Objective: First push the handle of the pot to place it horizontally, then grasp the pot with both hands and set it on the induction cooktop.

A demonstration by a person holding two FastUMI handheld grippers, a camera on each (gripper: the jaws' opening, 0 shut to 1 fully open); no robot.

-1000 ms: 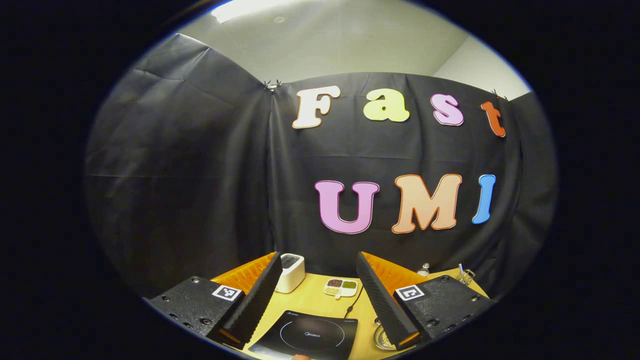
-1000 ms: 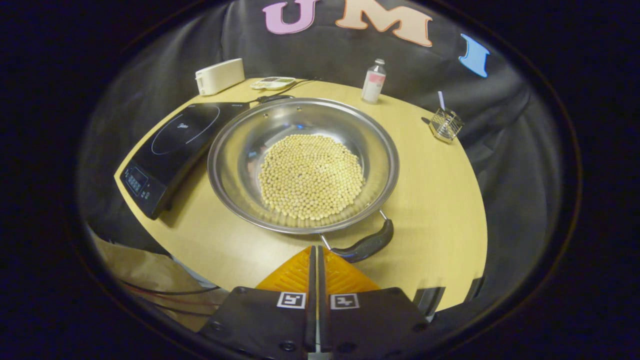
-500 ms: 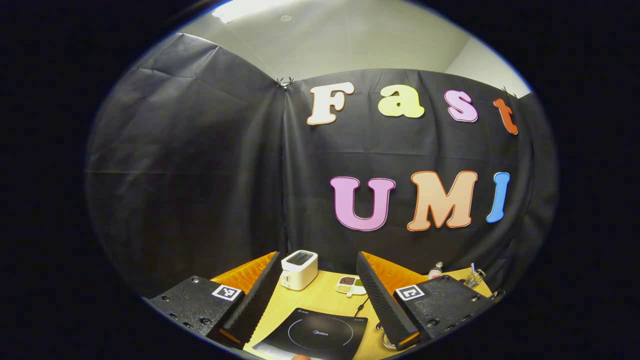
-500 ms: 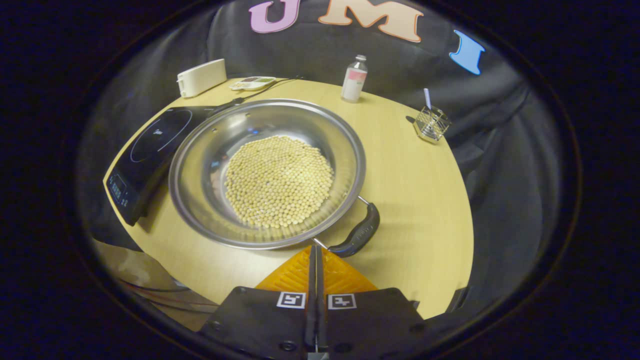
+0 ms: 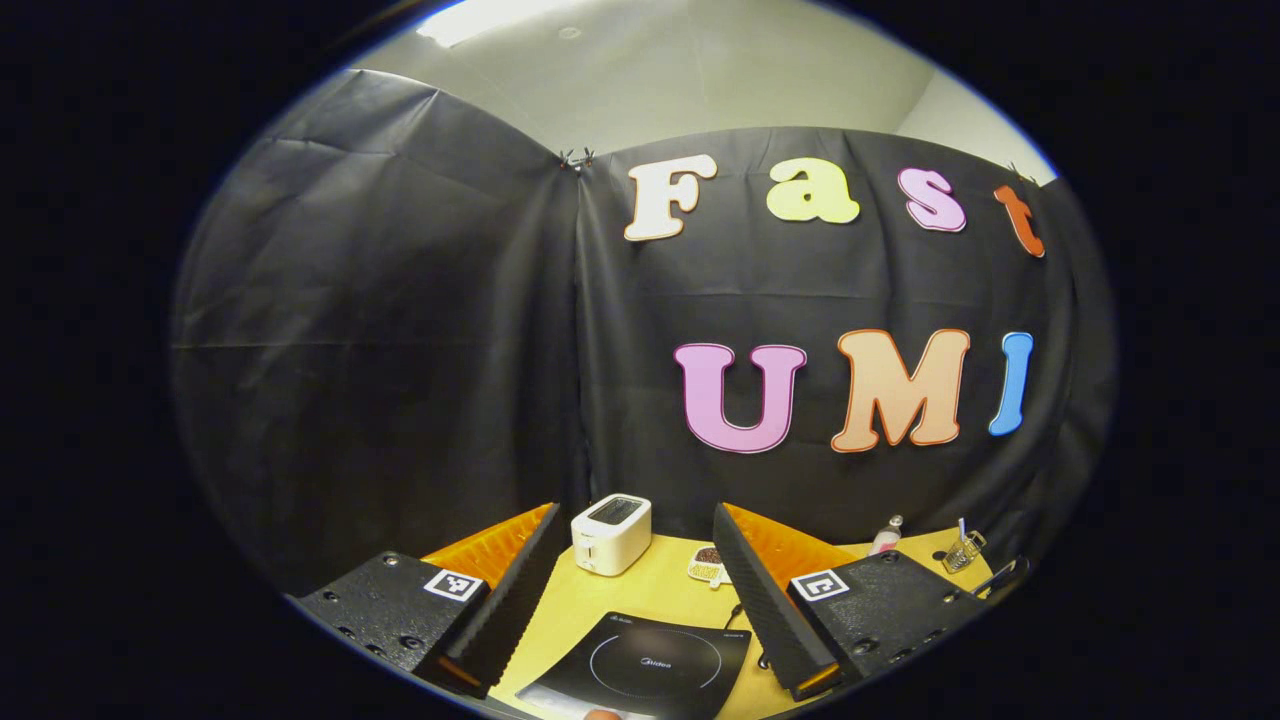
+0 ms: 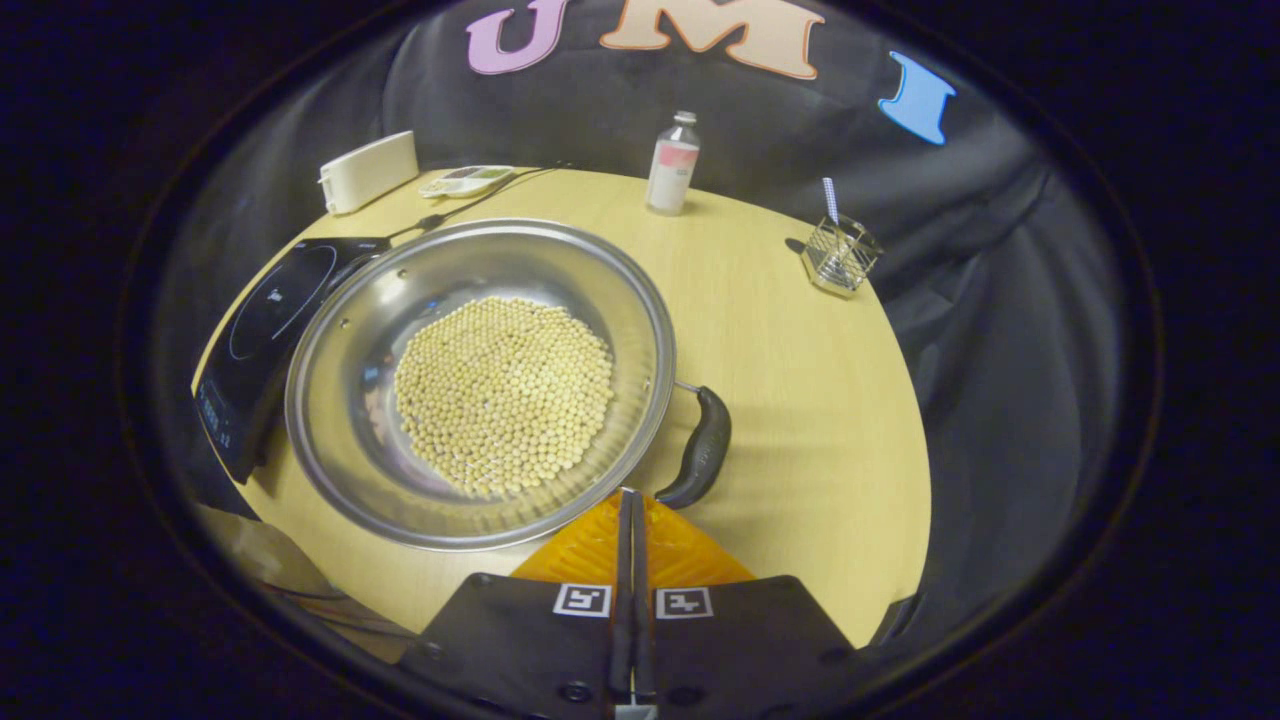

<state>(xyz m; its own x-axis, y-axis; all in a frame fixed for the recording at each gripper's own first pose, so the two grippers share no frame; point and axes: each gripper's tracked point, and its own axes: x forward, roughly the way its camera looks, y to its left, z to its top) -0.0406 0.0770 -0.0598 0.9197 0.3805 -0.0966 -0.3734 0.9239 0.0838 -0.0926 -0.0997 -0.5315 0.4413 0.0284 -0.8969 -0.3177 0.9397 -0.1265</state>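
Wide stainless-steel pot (image 6: 480,380) of pale round beans (image 6: 503,395), on the wooden tabletop (image 6: 800,400) just right of the flat black induction cooktop (image 6: 262,325), not yet on it. Its black curved handle (image 6: 700,450) lies at the near right rim; the push appears under way, and the two-handed lift remains. Right gripper (image 6: 631,520), fingers closed together and empty, points down at the rim beside the handle. Left gripper (image 5: 630,610), fingers spread wide and empty, is held level, facing the cooktop (image 5: 645,665).

Black cloth wall (image 5: 400,330) hung in creased panels, clipped together at the top seam; pale ceiling (image 5: 680,70) above with one bright light; light wooden bench (image 6: 800,360) below.
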